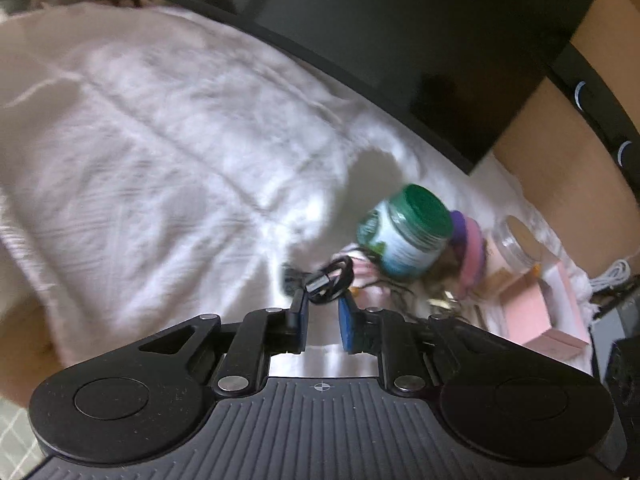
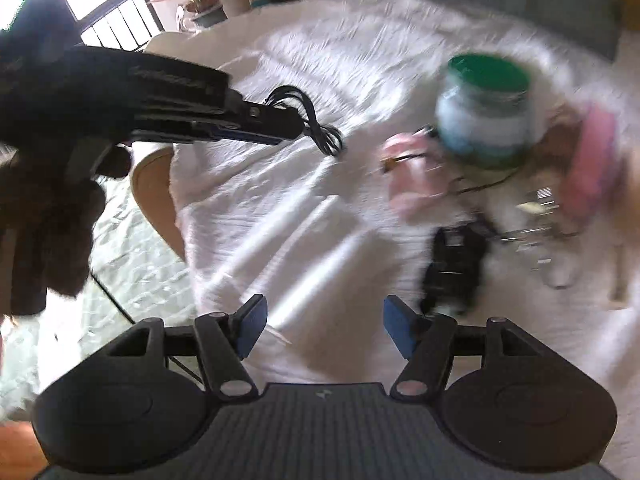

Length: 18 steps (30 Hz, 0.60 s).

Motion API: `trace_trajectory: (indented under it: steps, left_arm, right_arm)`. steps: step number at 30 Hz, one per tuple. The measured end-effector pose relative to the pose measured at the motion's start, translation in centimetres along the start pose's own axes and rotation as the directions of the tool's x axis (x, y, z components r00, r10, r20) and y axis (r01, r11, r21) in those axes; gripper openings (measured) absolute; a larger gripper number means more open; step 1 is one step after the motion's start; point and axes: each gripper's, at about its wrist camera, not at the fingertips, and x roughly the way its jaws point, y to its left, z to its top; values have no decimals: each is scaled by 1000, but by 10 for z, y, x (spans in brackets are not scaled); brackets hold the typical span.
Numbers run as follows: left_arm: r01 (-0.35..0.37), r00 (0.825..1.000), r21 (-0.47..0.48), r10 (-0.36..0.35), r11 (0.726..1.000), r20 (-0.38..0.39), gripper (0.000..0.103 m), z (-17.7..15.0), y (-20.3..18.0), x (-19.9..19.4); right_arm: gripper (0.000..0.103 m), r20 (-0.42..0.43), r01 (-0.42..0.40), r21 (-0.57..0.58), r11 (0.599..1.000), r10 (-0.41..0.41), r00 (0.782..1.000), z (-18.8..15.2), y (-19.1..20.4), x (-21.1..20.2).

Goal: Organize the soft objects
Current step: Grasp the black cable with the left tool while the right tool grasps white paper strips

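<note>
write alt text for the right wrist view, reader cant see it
The left gripper reaches in from the left, holding a coiled black cable above a white cloth-covered table. The right gripper is open and empty at the bottom. To the right, blurred, a green-lidded jar stands among pink items.

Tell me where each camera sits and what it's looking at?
Left wrist: on the left gripper, looking along its fingers over the white blanket; a black cable sits between them.
Right wrist: on the right gripper, facing the blanket; its fingers are open, and the left gripper shows.
Shared: cable, blanket, green-lidded jar.
</note>
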Motion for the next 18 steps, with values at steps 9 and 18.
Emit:
trace_trajectory:
  steps: [9, 18]
  left_arm:
    - [-25, 999, -41, 27, 999, 43, 16, 1, 34, -20]
    - [-7, 999, 150, 2, 989, 37, 16, 6, 25, -9]
  right_arm:
    - [69, 8, 115, -35, 993, -115, 993, 20, 43, 38]
    - [11, 37, 142, 2, 990, -142, 989, 22, 5, 7]
